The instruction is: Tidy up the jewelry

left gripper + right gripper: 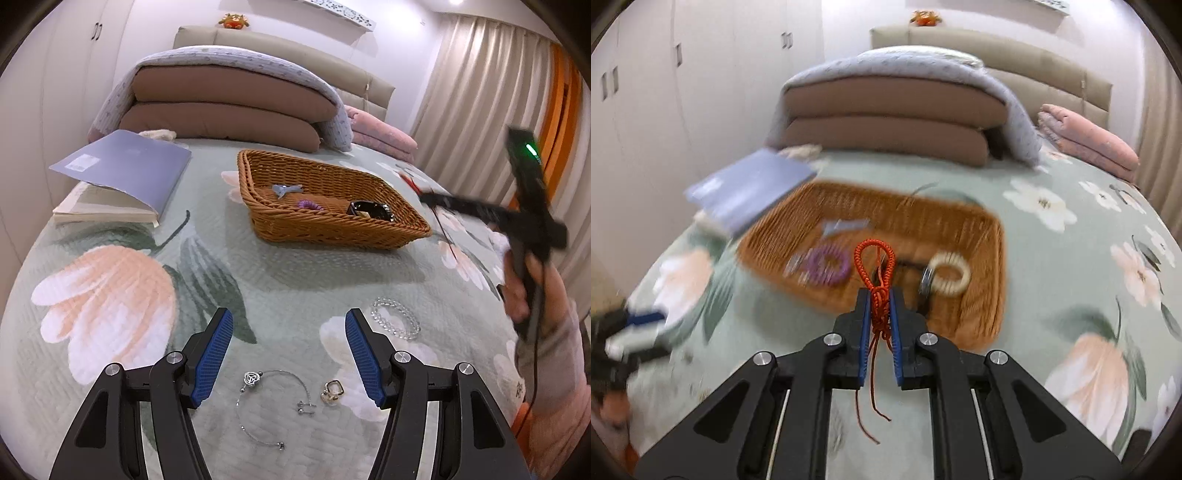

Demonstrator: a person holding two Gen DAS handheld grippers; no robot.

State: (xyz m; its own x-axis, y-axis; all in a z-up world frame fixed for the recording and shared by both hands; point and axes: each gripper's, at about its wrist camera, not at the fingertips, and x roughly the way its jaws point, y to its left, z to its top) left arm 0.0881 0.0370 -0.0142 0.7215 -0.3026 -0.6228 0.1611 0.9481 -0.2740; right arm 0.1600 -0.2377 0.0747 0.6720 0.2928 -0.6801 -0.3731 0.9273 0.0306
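The right gripper (878, 295) is clamped on a red braided cord (875, 266): the blue pads press on the knotted middle, the loop stands up past the fingertips, and the loose ends hang down between the fingers. In the right wrist view this gripper is held above the bed (1052, 280), with the wicker basket (982, 236) just beyond the loop. The basket lies on the floral bedspread and holds a purple coil hair tie (827, 267), a pale blue clip (842, 226), a cream ring-shaped piece (951, 273) and a dark item that is too blurred to identify. The left gripper (289, 321) has its jaws apart with nothing between them and is held low over the bedspread. Below and between its fingers lie a thin silver wire bangle (271, 402) with a round charm, a small pair of studs (306, 408) and a gold-coloured ring (333, 392). A clear bead bracelet (396, 318) lies just to the right of the right-hand finger, apart from it. At the right edge of the left wrist view a hand (524, 291) grips the handle of the other tool. A blue folder (125, 166) rests on an open book (103, 208) to the left of the basket.
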